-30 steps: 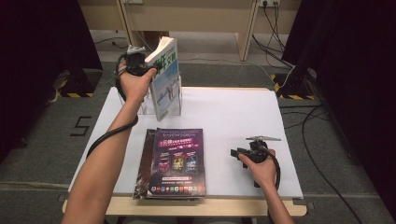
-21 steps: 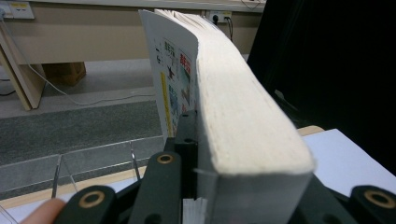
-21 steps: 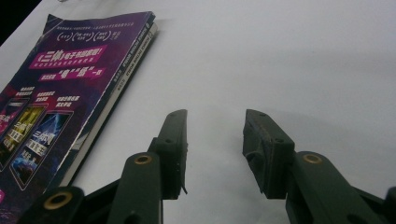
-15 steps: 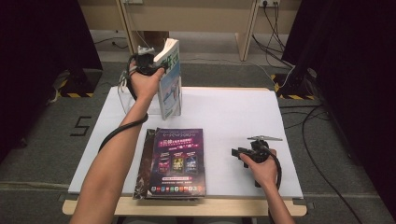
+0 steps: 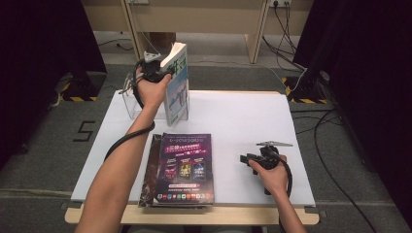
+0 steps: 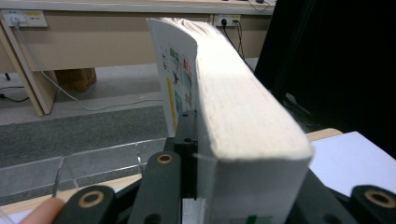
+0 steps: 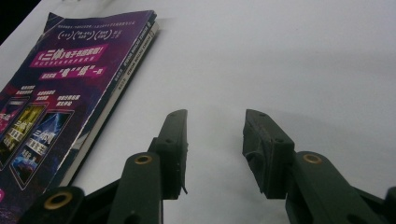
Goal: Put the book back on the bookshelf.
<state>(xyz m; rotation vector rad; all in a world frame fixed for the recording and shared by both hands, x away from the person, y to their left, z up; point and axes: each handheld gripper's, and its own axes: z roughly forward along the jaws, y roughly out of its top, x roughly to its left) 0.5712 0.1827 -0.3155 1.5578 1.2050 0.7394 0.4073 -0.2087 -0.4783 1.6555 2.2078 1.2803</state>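
You're pinching the thick book (image 6: 243, 116) upright w/ left gripper (image 5: 154, 73), so it's sliding into the clear stand (image 5: 128, 104); right gripper (image 7: 215, 149), well right of it, idling w/ jaws spread.

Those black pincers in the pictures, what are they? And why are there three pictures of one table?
They are grippers, like big tongs, and a person holds one in each hand. The high view looks down from above the table. The other two pictures come from small cameras riding on the grippers, so you look along their black jaws.

The left gripper is squeezing a thick white book and holds it upright at the far side of the table, by a clear plastic stand. The right gripper rests near the front with its jaws apart and nothing between them. Books with a purple cover on top lie flat in a stack between the two arms.
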